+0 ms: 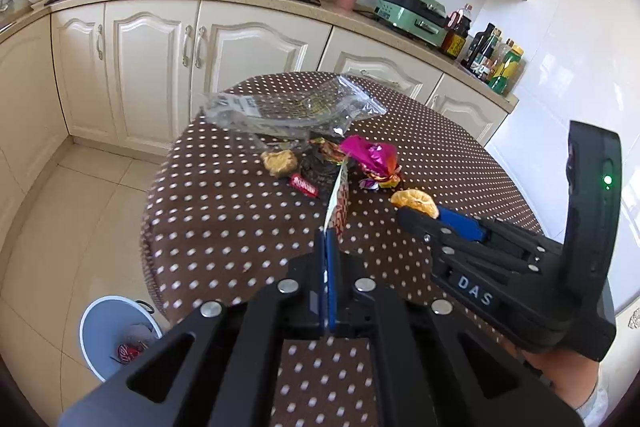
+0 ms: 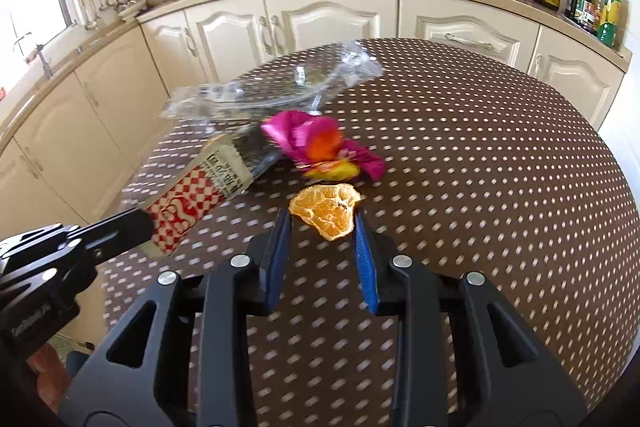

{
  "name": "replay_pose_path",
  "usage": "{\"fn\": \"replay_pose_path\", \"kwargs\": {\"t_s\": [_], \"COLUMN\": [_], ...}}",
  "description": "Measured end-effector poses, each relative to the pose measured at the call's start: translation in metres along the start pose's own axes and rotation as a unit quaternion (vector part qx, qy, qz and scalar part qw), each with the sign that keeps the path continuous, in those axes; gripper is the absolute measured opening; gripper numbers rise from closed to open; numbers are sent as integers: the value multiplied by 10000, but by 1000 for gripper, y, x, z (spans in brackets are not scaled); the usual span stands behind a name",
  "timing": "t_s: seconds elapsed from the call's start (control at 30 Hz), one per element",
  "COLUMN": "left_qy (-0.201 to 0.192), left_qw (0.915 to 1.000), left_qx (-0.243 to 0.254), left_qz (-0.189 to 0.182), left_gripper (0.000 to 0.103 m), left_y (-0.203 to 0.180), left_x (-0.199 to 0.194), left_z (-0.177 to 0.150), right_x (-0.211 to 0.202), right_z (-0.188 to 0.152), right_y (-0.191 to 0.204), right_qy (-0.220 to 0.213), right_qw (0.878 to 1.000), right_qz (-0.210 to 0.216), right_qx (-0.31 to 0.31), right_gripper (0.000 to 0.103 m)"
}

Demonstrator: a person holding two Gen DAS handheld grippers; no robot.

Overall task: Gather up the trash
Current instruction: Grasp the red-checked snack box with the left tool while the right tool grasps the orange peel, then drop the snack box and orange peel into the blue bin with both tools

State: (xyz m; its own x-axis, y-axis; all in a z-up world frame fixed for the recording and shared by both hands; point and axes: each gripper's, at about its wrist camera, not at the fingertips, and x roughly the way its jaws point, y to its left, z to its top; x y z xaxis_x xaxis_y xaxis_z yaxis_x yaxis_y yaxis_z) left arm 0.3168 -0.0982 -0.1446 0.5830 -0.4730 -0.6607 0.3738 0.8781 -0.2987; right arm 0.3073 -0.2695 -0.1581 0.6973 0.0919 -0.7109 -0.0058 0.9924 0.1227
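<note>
Crinkled checkered wrapper (image 2: 192, 203) pinched by left gripper (image 1: 329, 233); right gripper (image 2: 323, 223) straddles peel (image 2: 326, 211), unclamped.

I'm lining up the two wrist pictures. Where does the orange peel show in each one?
Left wrist: orange peel lies right of centre on the table, at the right gripper fingertips.
Right wrist: orange peel sits low centre, between the right gripper's blue pads.
Shared landmark: the pink foil wrapper just beyond the peel.

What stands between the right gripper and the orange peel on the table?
Nothing visible. The orange peel lies on the dotted tablecloth right at the tips of the right gripper, partly between its fingers, which do not press on it. The pink wrapper lies behind the peel, not in the way.
</note>
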Motion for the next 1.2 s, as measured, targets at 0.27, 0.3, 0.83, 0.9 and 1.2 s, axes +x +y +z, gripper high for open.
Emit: {"fn": "replay_pose_path", "kwargs": {"t_s": [0.27, 0.3, 0.83, 0.9, 1.2], "left_qy": [-378, -425, -246, -53, 456], "left_qw": [9991, 9988, 9813, 9770, 9622], "left_qx": [-192, -232, -1376, -1580, -2162], "left_qz": [21, 28, 1321, 1430, 1589], "left_gripper": [1, 1, 1, 1, 1], "left_y": [39, 46, 217, 241, 318], "left_x": [-63, -71, -134, -126, -72], "left_z": [-19, -22, -95, -108, -145], "right_x": [-31, -35, 25, 42, 120], "right_z": [-6, -6, -48, -59, -94], "right_y": [62, 72, 273, 287, 317], "right_qy": [-292, -330, 399, 573, 1316], "right_qw": [9985, 9979, 9750, 9724, 9649], "right_qz": [411, 489, 1689, 1725, 1744], "right_qx": [-231, -282, -1389, -1463, -1460], "right_gripper": [31, 31, 31, 31, 31]}}
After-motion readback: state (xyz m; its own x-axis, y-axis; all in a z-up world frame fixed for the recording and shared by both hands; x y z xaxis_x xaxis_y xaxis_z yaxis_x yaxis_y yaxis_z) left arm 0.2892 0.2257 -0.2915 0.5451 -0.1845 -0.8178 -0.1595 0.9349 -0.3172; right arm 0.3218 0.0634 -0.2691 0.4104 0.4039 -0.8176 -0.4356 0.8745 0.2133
